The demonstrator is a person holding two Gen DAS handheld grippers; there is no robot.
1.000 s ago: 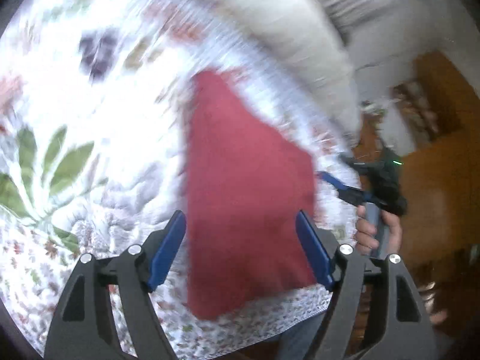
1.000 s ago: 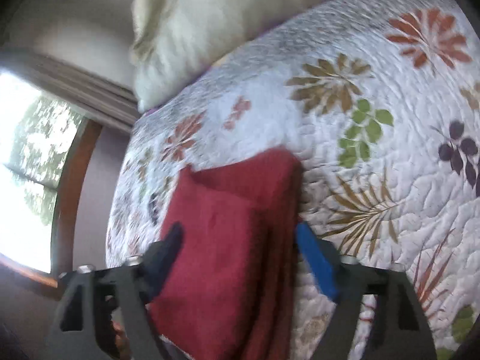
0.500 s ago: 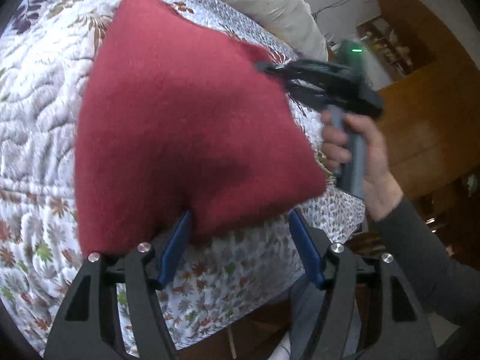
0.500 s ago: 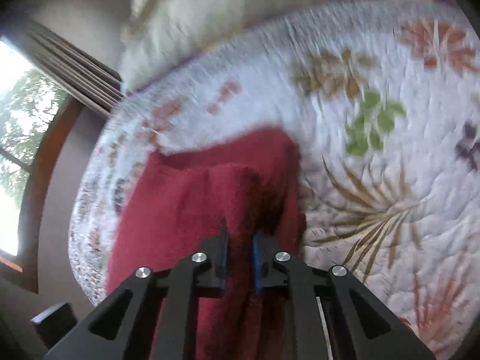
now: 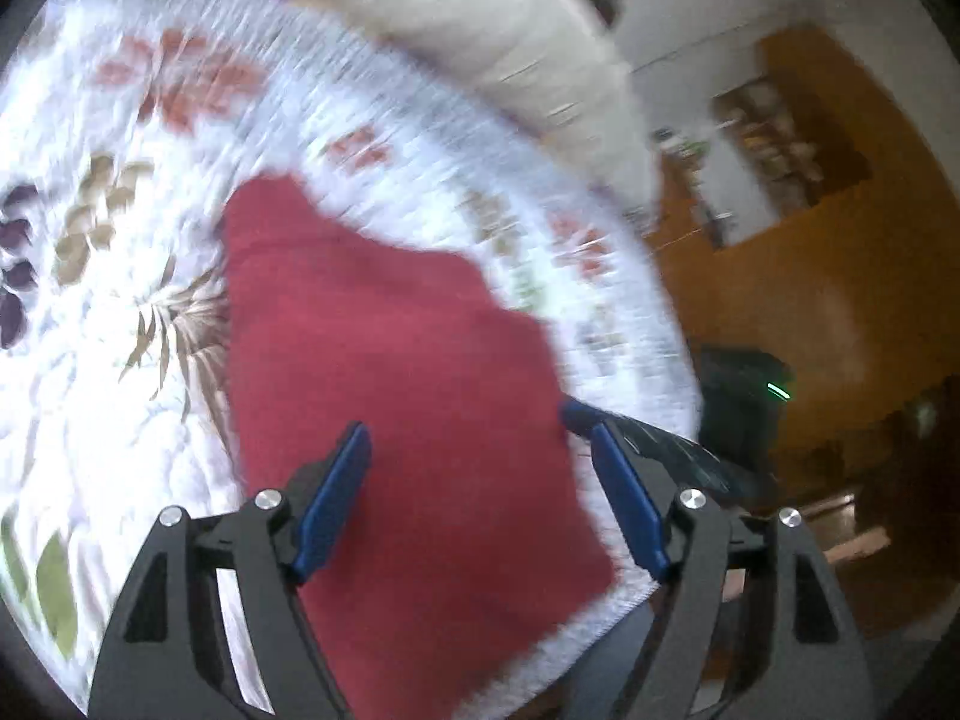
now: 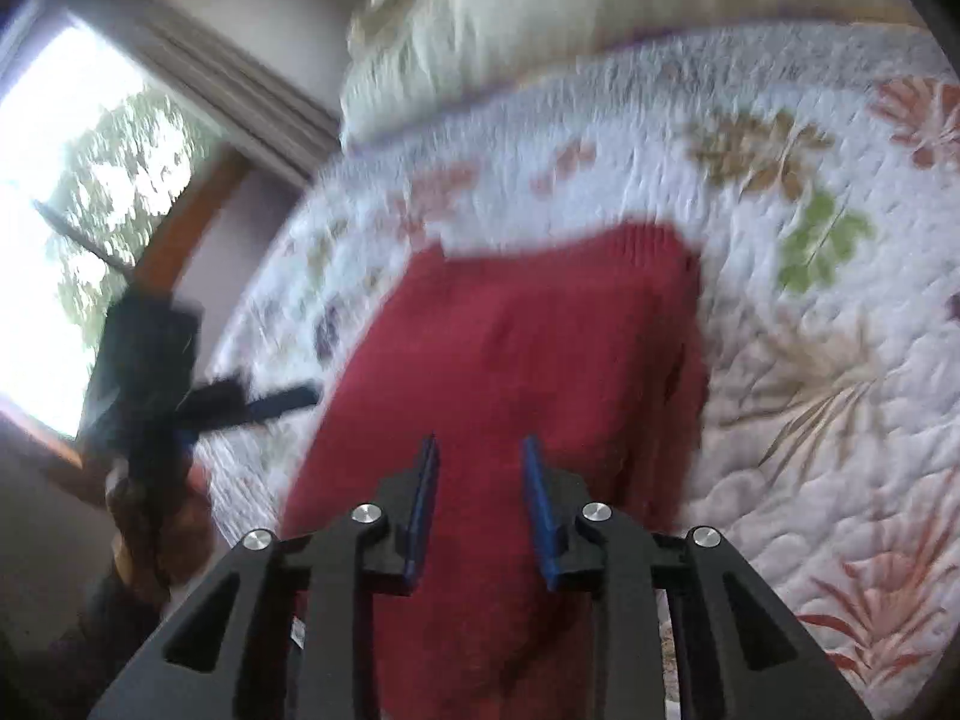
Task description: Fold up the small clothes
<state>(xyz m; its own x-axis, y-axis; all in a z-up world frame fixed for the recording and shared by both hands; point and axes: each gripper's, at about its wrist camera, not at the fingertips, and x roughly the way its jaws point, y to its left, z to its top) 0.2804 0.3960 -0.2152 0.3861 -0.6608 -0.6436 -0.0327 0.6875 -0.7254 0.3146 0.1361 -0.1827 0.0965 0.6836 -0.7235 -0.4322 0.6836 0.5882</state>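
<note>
A dark red cloth (image 5: 408, 390) lies folded and flat on the flowered quilt (image 5: 120, 312), near the bed's edge. My left gripper (image 5: 477, 429) hovers over its near part, jaws wide open with nothing between them. In the right wrist view the same red cloth (image 6: 528, 360) sits just ahead of my right gripper (image 6: 480, 441), which is partly open and holds nothing. Each gripper shows in the other's view: the right gripper (image 5: 636, 438) beside the cloth's right edge, the left gripper (image 6: 252, 405) at its left edge. Both views are motion-blurred.
A cream pillow or blanket (image 6: 600, 12) lies along the far side of the bed. A window with curtains (image 6: 90, 180) is to the left, past the bed's edge. Orange-brown wooden furniture (image 5: 810, 300) stands beyond the bed's right edge. Bare quilt (image 6: 840, 360) spreads right of the cloth.
The right gripper, shut on a fold of the red cloth half a second ago, has opened and let go. The cloth, lifted then, now lies flat. Both grippers have drawn back.
</note>
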